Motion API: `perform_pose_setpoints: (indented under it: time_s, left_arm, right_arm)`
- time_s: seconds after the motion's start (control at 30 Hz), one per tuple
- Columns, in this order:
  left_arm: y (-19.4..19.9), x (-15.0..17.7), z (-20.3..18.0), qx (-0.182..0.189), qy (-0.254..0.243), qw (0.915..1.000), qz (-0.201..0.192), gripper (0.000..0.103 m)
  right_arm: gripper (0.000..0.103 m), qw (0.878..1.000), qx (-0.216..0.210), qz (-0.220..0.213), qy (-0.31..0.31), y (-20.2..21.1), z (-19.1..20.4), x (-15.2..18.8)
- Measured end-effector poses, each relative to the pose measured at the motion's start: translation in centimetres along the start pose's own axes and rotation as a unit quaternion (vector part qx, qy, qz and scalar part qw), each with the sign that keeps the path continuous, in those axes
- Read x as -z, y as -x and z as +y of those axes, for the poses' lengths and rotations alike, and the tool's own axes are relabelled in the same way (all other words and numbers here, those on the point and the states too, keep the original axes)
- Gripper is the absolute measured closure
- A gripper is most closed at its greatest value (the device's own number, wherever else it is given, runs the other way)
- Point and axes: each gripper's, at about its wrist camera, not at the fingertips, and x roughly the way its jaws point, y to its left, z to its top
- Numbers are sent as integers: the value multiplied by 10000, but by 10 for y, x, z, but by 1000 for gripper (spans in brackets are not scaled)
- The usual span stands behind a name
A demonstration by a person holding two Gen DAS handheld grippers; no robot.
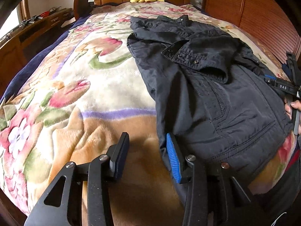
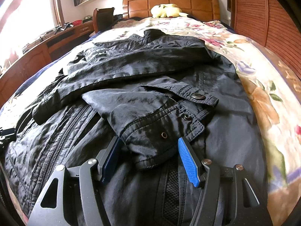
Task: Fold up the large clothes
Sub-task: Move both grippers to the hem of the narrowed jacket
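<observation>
Lighting: daylight from window (image 2: pixel 20 15) at left, blown out to white. Sheen on jacket (image 2: pixel 131 71); soft shadows on blanket (image 1: pixel 139 145). Strong fisheye bending, dark corners; edges slightly blurred.

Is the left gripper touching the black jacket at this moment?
Cannot tell. In the left wrist view the open left gripper has its blue pad at the black jacket's hem edge, overlapping it, but no plain contact or gap shows.
</observation>
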Motion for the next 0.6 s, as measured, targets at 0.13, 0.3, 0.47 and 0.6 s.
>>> perform_pose_setpoints:
  time_s: [0.13, 0.3, 0.47, 0.6]
  left_arm:
    - [15, 5, -1, 85, 80, 9999, -105, 61]
    - [31, 13, -6, 370, 81, 9991, -187, 61]
    - [33, 19, -14, 474, 55, 9987, -188, 61]
    - [31, 21, -16, 443, 1, 9988, -184, 61]
  right_arm:
    - [39, 9999, 23, 96, 24, 9, -2, -1]
    - [39, 9985, 356, 216, 346, 40, -14, 1]
    - [39, 9962, 701, 259, 450, 85, -38, 18]
    - [39, 9947, 880, 391, 365, 108, -55, 38]
